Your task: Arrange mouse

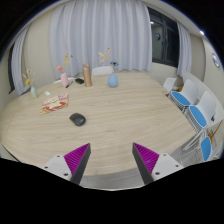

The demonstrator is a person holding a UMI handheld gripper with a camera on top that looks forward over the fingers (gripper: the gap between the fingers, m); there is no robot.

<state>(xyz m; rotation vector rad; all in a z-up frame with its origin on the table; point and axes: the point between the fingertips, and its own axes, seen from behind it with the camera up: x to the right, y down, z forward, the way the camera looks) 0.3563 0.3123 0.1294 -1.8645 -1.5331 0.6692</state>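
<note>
On the table (120, 115), mouse (77, 119) well beyond gripper (111, 160), fingers spread, grasping nothing

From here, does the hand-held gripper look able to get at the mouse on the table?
Probably yes. The hand-held gripper is open, and the mouse lies alone on bare table beyond its fingers, slightly off toward the left one. Nothing stands between them; the clutter sits farther back.

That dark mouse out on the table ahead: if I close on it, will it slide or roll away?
The mouse looks low and rounded, lying flat, so it probably won't roll or tip. On the smooth pale table it may skid if nudged from one side. It seems small and rigid, likely light. The gripper is open, well short of it.
</note>
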